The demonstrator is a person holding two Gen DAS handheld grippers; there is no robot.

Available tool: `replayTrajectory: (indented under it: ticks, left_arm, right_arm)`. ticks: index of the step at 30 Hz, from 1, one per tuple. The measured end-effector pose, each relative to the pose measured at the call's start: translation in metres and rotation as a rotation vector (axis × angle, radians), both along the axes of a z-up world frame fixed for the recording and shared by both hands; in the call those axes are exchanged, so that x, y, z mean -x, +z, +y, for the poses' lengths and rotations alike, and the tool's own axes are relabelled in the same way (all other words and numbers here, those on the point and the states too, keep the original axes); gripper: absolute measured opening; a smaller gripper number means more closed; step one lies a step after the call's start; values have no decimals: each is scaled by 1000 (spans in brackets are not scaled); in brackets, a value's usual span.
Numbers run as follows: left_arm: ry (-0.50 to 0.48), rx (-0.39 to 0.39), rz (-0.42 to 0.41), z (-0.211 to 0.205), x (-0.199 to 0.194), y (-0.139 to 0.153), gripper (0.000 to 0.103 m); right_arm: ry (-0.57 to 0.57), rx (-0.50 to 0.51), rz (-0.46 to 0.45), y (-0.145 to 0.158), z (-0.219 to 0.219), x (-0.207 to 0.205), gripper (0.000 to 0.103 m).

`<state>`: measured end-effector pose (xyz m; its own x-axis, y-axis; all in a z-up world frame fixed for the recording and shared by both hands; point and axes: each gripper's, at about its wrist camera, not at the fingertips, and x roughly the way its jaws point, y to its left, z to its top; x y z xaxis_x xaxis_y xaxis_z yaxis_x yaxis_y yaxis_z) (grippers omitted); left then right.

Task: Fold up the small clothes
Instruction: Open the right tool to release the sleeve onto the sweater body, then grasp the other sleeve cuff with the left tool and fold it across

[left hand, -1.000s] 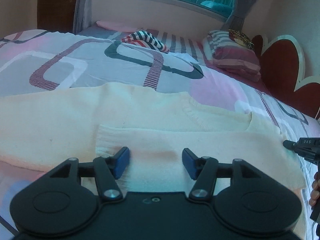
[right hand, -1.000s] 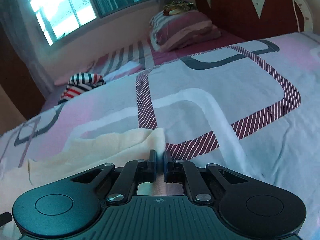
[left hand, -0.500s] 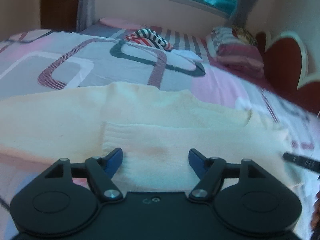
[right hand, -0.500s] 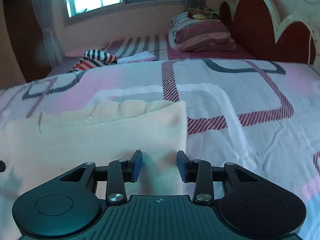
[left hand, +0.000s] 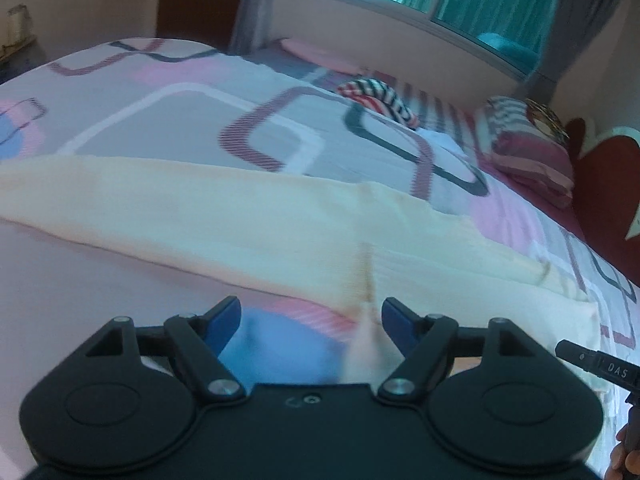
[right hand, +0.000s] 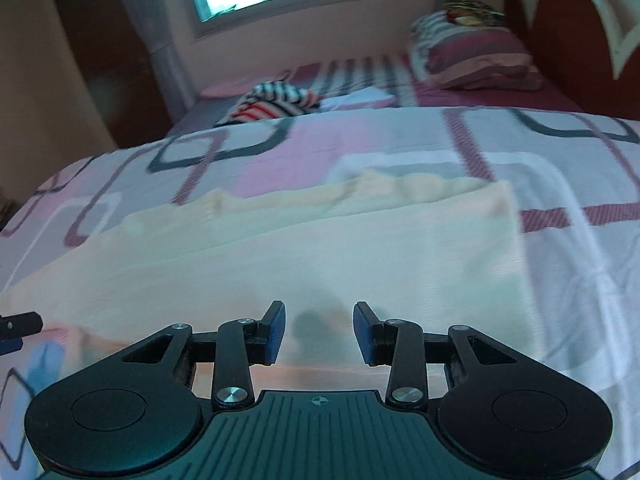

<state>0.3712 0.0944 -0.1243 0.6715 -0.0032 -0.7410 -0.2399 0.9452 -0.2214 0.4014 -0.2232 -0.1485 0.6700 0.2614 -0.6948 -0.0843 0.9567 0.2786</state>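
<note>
A cream knit sweater lies flat on the patterned bedspread, with one part folded over its body. My left gripper is open and empty, just above the sweater's near edge, with the folded sleeve's cuff near its right finger. In the right wrist view the sweater spreads ahead with a straight right edge. My right gripper is open and empty over the sweater's near part.
A striped red, white and black garment lies further back on the bed. A striped pillow rests by the dark red headboard. The right gripper's tip shows at the left view's right edge.
My right gripper has opened and let go of the sweater edge, then drawn back. My left gripper stayed open and shifted left, back off the sweater's edge.
</note>
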Motion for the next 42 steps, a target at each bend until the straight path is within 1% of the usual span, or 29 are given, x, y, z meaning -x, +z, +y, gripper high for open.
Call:
replayTrajectory:
  ticks: [6, 12, 20, 23, 25, 27, 29, 33, 34, 36, 37, 38, 39, 40, 42]
  left_arm:
    - [39, 0, -9, 27, 9, 5, 76]
    - [77, 9, -14, 59, 11, 2, 77]
    - [197, 54, 14, 130, 13, -11, 77]
    - [262, 88, -3, 159, 16, -14, 77]
    - [310, 117, -13, 178, 18, -19, 74]
    - [356, 179, -17, 199, 19, -27, 70]
    - [388, 259, -47, 217, 18, -36, 69]
    - [381, 285, -105, 230, 5, -42, 70]
    - [387, 295, -120, 232, 2, -44, 67]
    - [403, 306, -145, 237, -4, -48, 52]
    - [410, 302, -148, 239, -6, -49, 41]
    - [418, 304, -152, 242, -9, -51, 26]
    - [427, 308, -145, 245, -10, -53, 19]
    - [446, 304, -138, 248, -11, -54, 4]
    - [465, 310, -142, 250, -10, -53, 4]
  right_arm:
    - [62, -14, 10, 1, 42, -8, 38]
    - [133, -3, -6, 6, 91, -12, 38]
    - [179, -3, -7, 1, 146, -23, 39]
    - [185, -3, -1, -2, 159, -27, 39]
    - [189, 3, -2, -4, 164, -28, 39]
    - [188, 9, 1, -7, 169, -29, 39]
    - [185, 10, 8, -10, 173, -30, 39]
    - [173, -13, 25, -14, 175, -33, 39]
    - [174, -8, 23, -14, 175, -34, 39]
    - [170, -6, 22, -14, 176, -34, 40]
    - [168, -8, 23, -14, 176, -34, 40]
    - [168, -6, 22, -14, 176, -34, 40]
    - [167, -1, 19, -13, 176, -34, 40]
    - [163, 5, 10, -11, 176, -33, 40]
    - [147, 24, -16, -6, 174, -31, 40]
